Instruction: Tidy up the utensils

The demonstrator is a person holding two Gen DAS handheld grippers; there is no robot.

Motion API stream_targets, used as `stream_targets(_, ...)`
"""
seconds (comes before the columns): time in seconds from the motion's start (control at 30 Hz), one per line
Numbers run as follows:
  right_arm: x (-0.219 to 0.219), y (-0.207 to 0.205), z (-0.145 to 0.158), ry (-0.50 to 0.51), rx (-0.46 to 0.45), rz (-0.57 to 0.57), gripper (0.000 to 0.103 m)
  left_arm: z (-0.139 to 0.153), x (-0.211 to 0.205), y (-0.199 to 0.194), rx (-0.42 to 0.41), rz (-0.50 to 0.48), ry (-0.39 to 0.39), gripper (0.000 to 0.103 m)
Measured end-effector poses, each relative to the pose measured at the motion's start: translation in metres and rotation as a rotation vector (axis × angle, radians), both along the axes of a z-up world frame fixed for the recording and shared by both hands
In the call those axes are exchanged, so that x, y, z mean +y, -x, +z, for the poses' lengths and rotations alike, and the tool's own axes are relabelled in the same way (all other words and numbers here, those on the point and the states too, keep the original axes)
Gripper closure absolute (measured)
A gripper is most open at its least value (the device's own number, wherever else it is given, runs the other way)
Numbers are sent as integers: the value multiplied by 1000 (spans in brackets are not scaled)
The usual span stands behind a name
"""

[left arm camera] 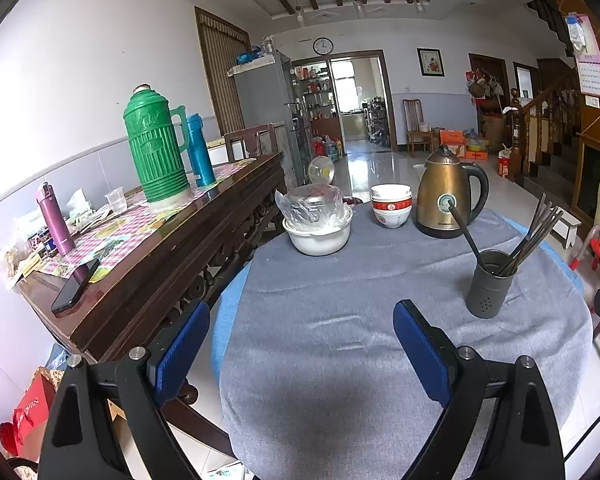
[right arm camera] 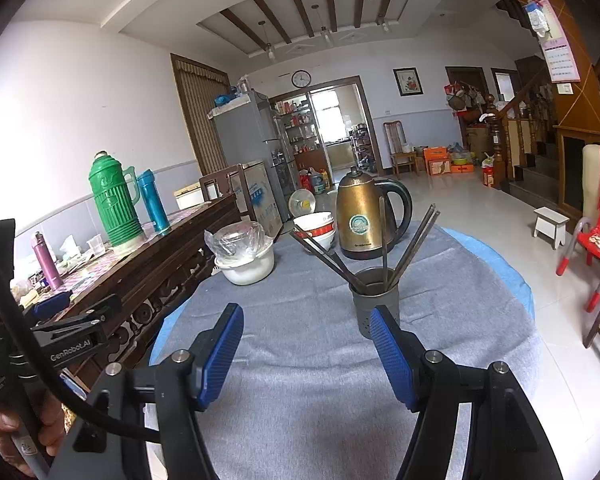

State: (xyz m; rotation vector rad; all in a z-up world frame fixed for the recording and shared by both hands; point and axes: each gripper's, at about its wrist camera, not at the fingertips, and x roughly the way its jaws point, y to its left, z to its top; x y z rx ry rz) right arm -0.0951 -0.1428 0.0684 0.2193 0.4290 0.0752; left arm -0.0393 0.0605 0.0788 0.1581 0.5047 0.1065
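Both grippers — left (left arm camera: 300, 344), right (right arm camera: 306, 344) — gape empty; chopsticks (right arm camera: 384, 240) already fill the holder (right arm camera: 374, 300), likely final step — withdrawal next.

Round table (left arm camera: 380, 420), grey cloth (left arm camera: 340, 300): holder (left arm camera: 487, 285), kettle (left arm camera: 444, 194), bowls (left arm camera: 391, 205).

Dark grey holder (left arm camera: 489, 284) upright on grey cloth, perforated near base. Approx. six dark chopsticks (left arm camera: 536, 236) inside, leaning, splayed outward.
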Motion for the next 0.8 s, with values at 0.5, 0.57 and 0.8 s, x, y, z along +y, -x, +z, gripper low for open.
stream_targets(0.5,-2,-1,0,0,-2,-1,33,2,2,5,-10,6,4,10)
stream_targets(0.57,-2,-1,1,0,-3,-2,33,2,3,6,-10,6,4,10)
stream_targets(0.8,-2,-1,1,3,-3,-5,33,3,5,8,-6,4,9,10)
